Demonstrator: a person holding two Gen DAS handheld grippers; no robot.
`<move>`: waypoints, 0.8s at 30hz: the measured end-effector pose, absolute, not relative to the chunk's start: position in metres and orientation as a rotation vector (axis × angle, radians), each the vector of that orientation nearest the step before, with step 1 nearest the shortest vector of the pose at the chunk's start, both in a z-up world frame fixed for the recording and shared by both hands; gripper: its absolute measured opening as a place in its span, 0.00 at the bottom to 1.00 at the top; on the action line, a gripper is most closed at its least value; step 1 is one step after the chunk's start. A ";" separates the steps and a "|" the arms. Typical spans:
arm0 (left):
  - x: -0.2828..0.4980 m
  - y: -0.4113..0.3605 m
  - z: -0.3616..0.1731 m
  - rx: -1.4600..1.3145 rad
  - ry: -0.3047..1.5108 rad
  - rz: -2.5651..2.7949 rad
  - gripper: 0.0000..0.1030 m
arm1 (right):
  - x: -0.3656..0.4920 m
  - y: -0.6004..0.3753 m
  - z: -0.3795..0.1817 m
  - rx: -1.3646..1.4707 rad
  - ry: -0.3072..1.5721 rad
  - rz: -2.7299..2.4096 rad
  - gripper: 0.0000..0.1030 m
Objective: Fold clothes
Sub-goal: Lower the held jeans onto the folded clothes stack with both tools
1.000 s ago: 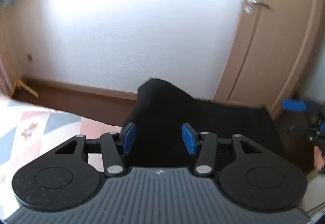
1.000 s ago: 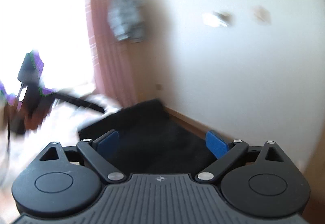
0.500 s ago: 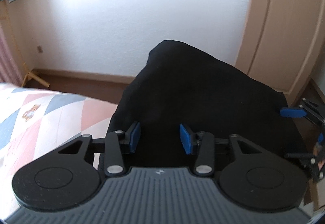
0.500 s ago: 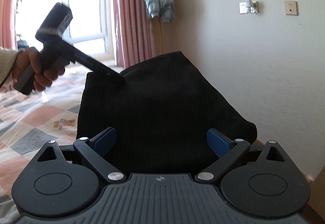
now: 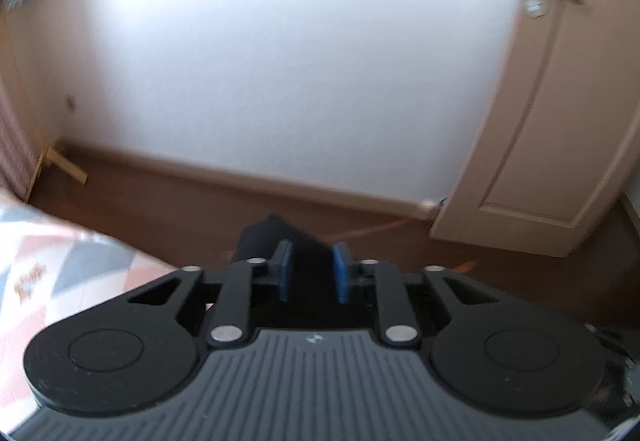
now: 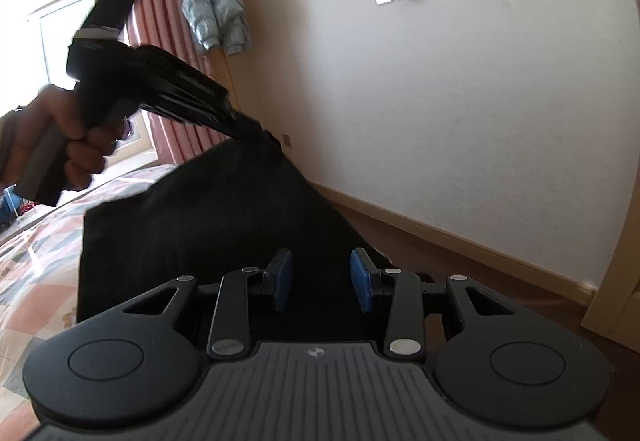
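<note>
Since the previous frames both jaw pairs have narrowed on the black garment [image 6: 208,225] — left gripper [image 5: 309,272] pinching one raised corner. Right gripper [image 6: 321,279] clamps the near edge; the cloth spans between them, above the patchwork bedspread [image 6: 28,273].

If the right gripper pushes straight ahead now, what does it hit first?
The black garment: it already lies between the right gripper fingers and fills the path ahead. The wall is far beyond.

Both the left gripper [image 5: 309,268] and right gripper [image 6: 321,279] narrowed onto the black garment [image 6: 208,225].
</note>
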State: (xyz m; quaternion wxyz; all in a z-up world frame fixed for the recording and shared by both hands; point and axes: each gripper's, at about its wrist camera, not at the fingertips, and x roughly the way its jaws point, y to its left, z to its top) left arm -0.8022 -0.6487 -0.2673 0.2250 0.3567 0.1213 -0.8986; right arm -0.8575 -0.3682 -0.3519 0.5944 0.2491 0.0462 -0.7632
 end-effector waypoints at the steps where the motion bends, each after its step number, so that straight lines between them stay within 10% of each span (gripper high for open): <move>1: -0.805 -0.654 -0.276 1.004 0.348 -2.455 0.05 | -0.859 -0.368 -0.354 0.589 0.099 -1.771 0.36; 24: -0.653 -0.548 -0.287 0.861 0.388 -2.312 0.12 | -0.795 -0.326 -0.335 0.487 0.327 -1.575 0.63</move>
